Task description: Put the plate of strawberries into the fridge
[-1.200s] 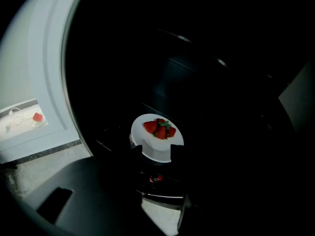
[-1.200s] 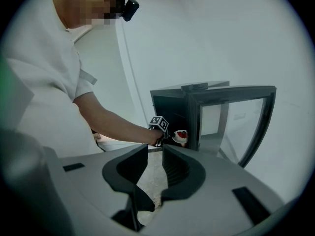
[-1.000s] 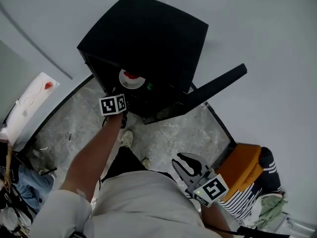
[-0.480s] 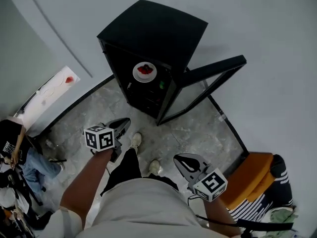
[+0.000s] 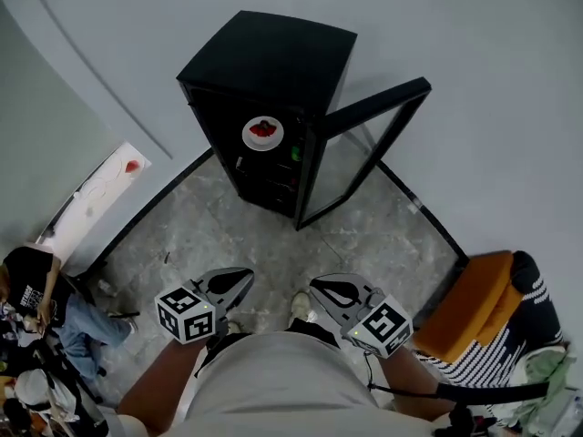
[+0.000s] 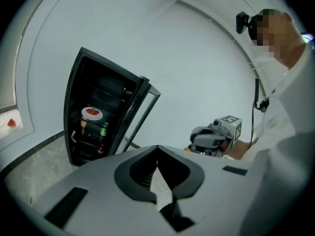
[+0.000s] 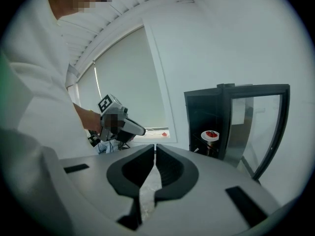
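Observation:
The white plate of strawberries [image 5: 263, 133] rests on an upper shelf inside the black fridge [image 5: 273, 57], whose glass door [image 5: 364, 144] stands wide open to the right. It also shows in the left gripper view, plate [image 6: 92, 113], and in the right gripper view, plate [image 7: 211, 134]. My left gripper [image 5: 240, 279] is held low near my body, far from the fridge, shut and empty. My right gripper [image 5: 321, 289] hangs beside it, jaws together with nothing between them. Each gripper's own view, left gripper [image 6: 157, 151] and right gripper [image 7: 155, 150], shows the jaws meeting.
A green can [image 5: 293, 154] and bottles stand on lower fridge shelves. An orange chair [image 5: 469, 306] with striped cloth is at the right. A person [image 5: 32, 289] sits at the lower left, beside a white board [image 5: 96, 194] along the wall. Marble floor [image 5: 273, 244] lies between me and the fridge.
My left gripper has drawn back from the fridge shelf to my side and has shut. The plate stays on the shelf. I have stepped away from the fridge.

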